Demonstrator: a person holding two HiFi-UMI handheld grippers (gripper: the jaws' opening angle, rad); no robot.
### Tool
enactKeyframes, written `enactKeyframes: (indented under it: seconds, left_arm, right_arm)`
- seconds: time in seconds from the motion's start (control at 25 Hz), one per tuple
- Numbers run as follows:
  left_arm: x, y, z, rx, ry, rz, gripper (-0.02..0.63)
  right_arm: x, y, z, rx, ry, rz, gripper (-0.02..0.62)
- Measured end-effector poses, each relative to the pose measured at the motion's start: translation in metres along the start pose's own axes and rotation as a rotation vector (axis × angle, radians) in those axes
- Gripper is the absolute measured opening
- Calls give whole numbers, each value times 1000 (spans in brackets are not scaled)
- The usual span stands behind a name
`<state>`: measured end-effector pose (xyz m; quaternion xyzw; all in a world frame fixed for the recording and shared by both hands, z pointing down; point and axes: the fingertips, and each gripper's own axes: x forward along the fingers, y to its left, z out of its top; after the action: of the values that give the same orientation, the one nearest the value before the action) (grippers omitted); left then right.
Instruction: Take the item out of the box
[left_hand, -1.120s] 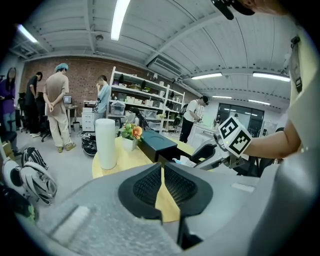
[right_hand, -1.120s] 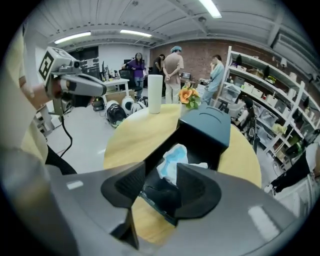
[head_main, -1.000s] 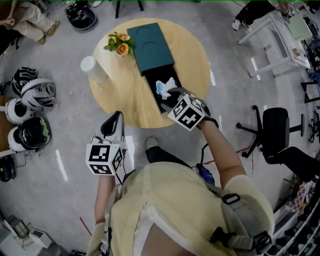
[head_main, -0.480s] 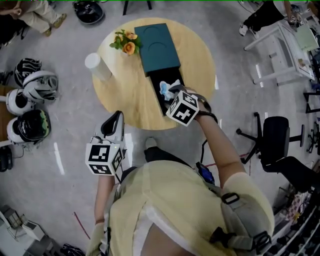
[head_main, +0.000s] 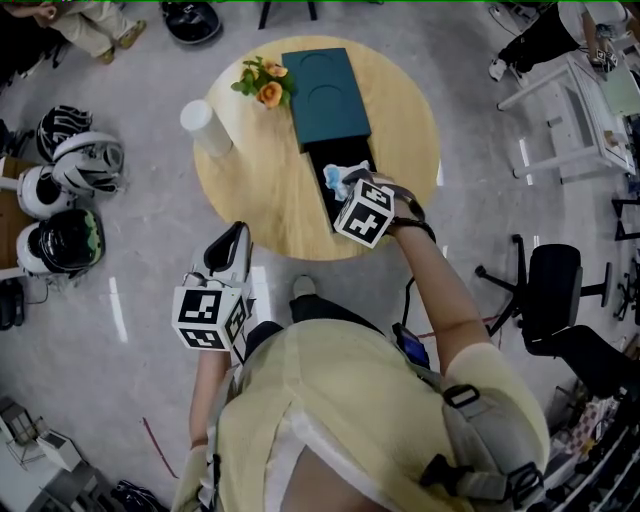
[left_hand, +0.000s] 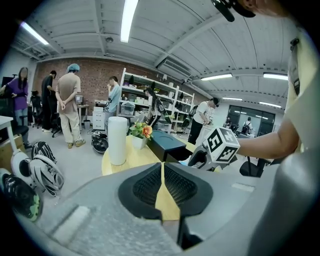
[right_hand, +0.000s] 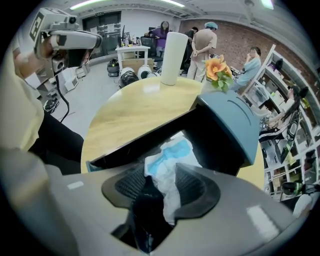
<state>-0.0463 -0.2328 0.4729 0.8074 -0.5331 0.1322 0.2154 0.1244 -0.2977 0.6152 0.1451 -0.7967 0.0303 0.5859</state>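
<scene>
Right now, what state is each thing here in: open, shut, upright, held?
teal box: on the round table, slid open.
white-and-blue packet: lying in the open box, not lifted.
right gripper: open, jaws just been closing, packet between them.
left gripper: shut, empty.
white roll: upright.
potted flowers: upright beside the box.

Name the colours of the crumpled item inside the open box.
The crumpled item is white and light blue; clearest in the right gripper view.
</scene>
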Motion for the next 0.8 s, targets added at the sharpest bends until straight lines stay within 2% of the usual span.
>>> enactKeyframes:
  seconds: [0.12, 0.2, 0.4, 0.52, 0.8]
  left_arm:
    - [-4, 1, -1, -1, -3, 3, 20]
    - [-6, 1, -2, -1, -5, 4, 20]
    - [-11, 2, -1, 1, -16, 10, 20]
    - [-17, 1, -1, 3, -17, 9, 20]
    - [-30, 7, -2, -6, -35, 12, 20]
  right_arm:
    - [-1, 3, 2, 8, -3, 13, 187]
    - [-1, 1, 1, 10, -2, -3, 152]
    - [-5, -4, 1, 39, -19, -43, 109]
    - [-10, -5, 0, 55, -34, -75, 76]
    - [-27, -7, 4, 82, -81, -175, 60]
